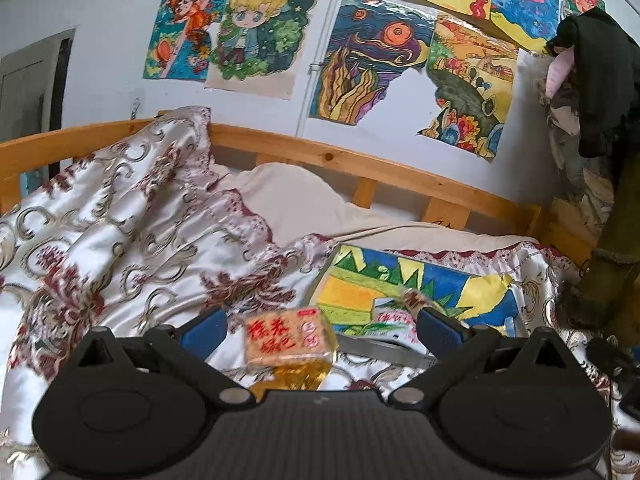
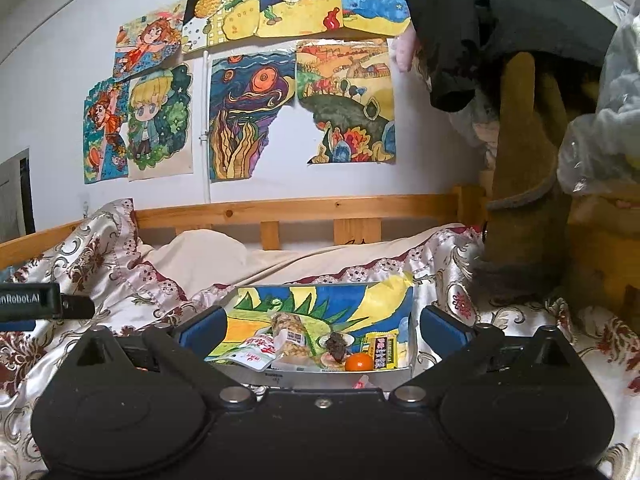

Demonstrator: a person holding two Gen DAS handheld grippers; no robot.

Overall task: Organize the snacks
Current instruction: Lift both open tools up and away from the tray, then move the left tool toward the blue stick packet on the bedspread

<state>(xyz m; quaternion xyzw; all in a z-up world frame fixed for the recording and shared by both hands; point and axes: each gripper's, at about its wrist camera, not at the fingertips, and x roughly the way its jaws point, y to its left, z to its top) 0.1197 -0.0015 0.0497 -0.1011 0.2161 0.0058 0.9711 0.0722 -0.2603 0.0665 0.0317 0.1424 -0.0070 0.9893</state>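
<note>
Left wrist view first: left gripper (image 1: pixel 320 330) has its jaws spread wide, blue pads far out to either side, and a snack packet (image 1: pixel 289 338) w/ red characters on an orange-tan face sits between them, nearer the left pad but touching neither, so nothing's clamped. Packet lies on the patterned satin bedspread (image 1: pixel 120 220), its clear yellowish wrapper end pointing back toward the gripper body. Just beyond it to the right is the tray (image 1: pixel 384 350), metal rim showing, lined w/ a bright blue/yellow drawing; right pad overlaps the tray's near edge in this view. Further back, cream pillow (image 1: pixel 288 196), then wooden bed rail (image 1: pixel 360 162), then a wall of kids' drawings (image 1: pixel 368 64). Right wrist view: right gripper (image 2: pixel 320 330) also wide open and holding nothing, hovering in front of the tray's near rim, tray framed between the pads. Inside the tray, near edge: white-and-red sachet (image 2: pixel 256 354) on the left, clear bag of pale snacks (image 2: pixel 290 338) beside it, a dark lump (image 2: pixel 337 346), small orange fruit (image 2: pixel 358 362), and a yellow packet (image 2: pixel 383 350) on the right. Far right, brown and black clothing (image 2: pixel 520 160) hangs by the bed end.
</note>
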